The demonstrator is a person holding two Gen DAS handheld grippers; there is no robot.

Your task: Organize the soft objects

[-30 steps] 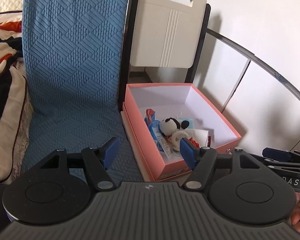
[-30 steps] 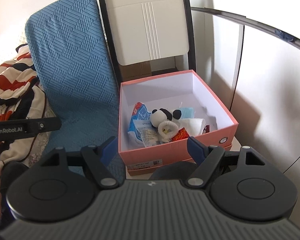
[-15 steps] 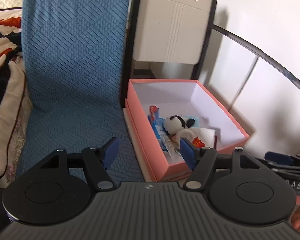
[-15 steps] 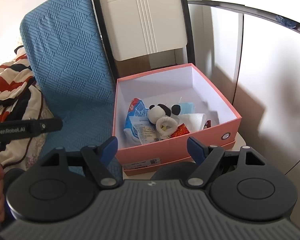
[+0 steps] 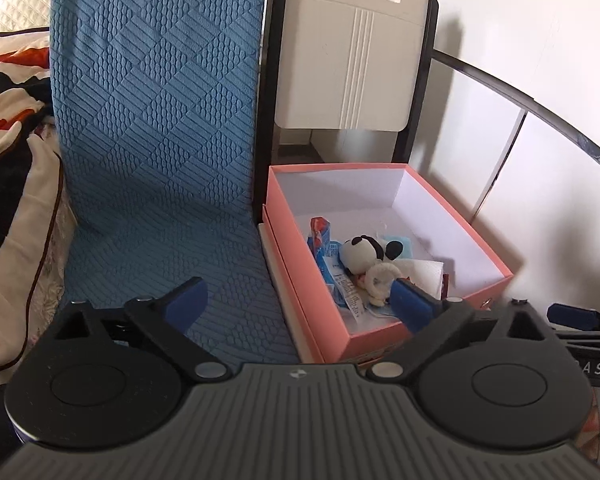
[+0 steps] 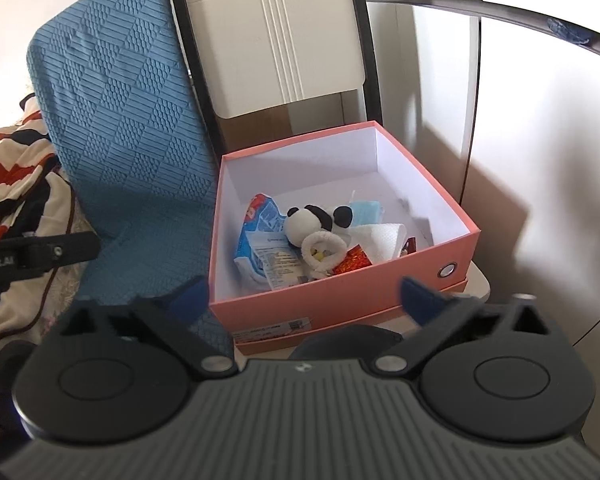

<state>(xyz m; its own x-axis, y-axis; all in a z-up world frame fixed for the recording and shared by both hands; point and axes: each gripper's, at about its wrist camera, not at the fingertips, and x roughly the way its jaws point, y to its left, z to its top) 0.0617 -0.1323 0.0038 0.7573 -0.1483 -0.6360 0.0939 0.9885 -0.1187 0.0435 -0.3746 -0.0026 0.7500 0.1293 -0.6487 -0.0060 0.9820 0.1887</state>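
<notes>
Panda plush (image 6: 312, 222) lies in the pink box (image 6: 340, 300), on top of a blue snack packet (image 6: 260, 220), white tissue (image 6: 380, 240) and a red wrapper (image 6: 350, 260), toward the box's near wall. Blue quilted cushion (image 5: 152, 120) stands just left of the box, a cream folding chair (image 5: 348, 60) behind it. Left claw (image 5: 300, 300) and right claw (image 6: 304, 296) have just been opening and are both released, nothing between the jaws, short of the box.

Pink box (image 5: 324, 332), panda plush (image 5: 358, 255) inside, blue cushion (image 5: 156, 128) beside
</notes>
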